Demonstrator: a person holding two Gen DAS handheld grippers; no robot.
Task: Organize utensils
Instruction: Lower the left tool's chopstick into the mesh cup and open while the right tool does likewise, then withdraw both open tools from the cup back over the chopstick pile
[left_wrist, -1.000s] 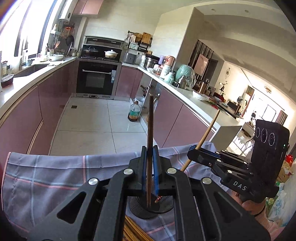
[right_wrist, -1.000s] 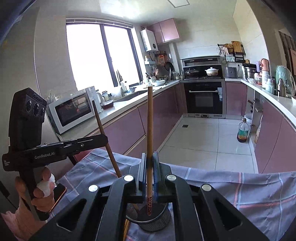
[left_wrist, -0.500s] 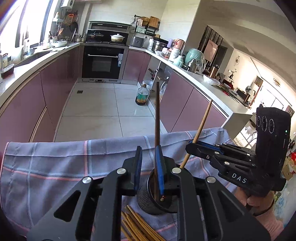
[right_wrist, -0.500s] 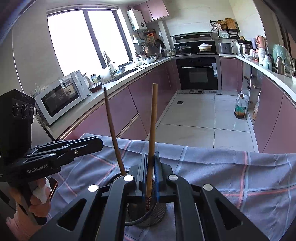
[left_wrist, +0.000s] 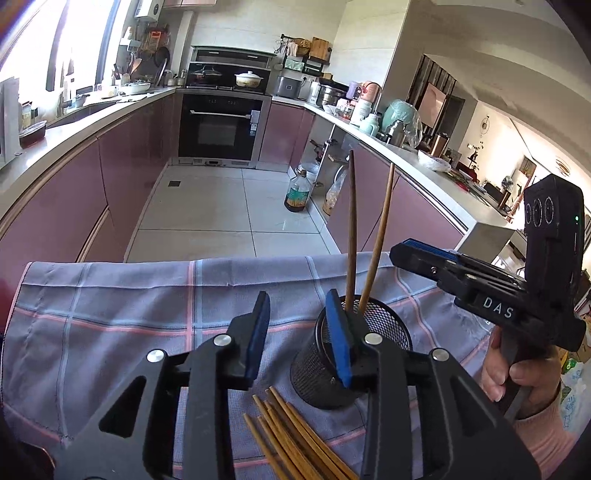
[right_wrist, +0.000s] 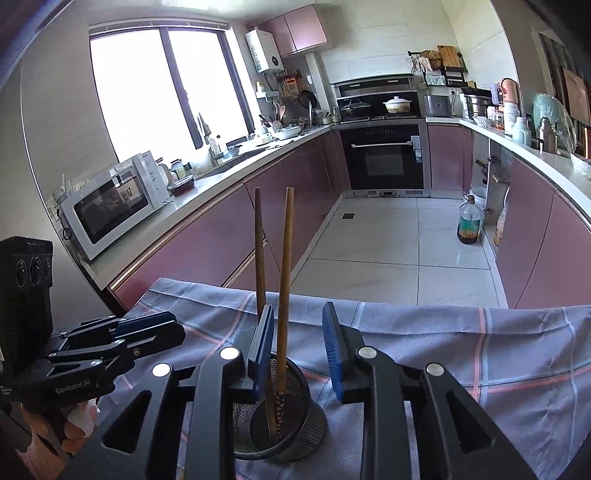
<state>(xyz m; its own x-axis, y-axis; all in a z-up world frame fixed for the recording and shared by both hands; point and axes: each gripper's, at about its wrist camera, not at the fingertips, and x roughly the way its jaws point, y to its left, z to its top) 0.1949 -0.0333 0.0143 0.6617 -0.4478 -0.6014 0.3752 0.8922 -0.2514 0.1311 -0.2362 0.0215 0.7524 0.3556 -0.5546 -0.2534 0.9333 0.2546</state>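
Observation:
A black mesh cup (left_wrist: 376, 325) (right_wrist: 295, 424) stands on the plaid cloth (left_wrist: 129, 306) (right_wrist: 461, 339). Two chopsticks stand in it, a dark one (left_wrist: 351, 221) (right_wrist: 259, 251) and a lighter one (left_wrist: 380, 229) (right_wrist: 285, 273). My left gripper (left_wrist: 299, 339) is open and empty, just left of the cup. My right gripper (right_wrist: 297, 350) is open and empty above the cup, the lighter chopstick rising between its jaws. It also shows at the right of the left wrist view (left_wrist: 424, 254). Several loose chopsticks (left_wrist: 295, 435) lie on the cloth below the cup.
The cloth's far edge drops to the tiled kitchen floor (left_wrist: 221, 206). An oil bottle (left_wrist: 296, 192) (right_wrist: 470, 225) stands on the floor by the right-hand cabinets. A microwave (right_wrist: 110, 199) sits on the left counter.
Both grippers have opened and let go of their chopsticks, which now stand in the cup. The left gripper has shifted left of the cup.

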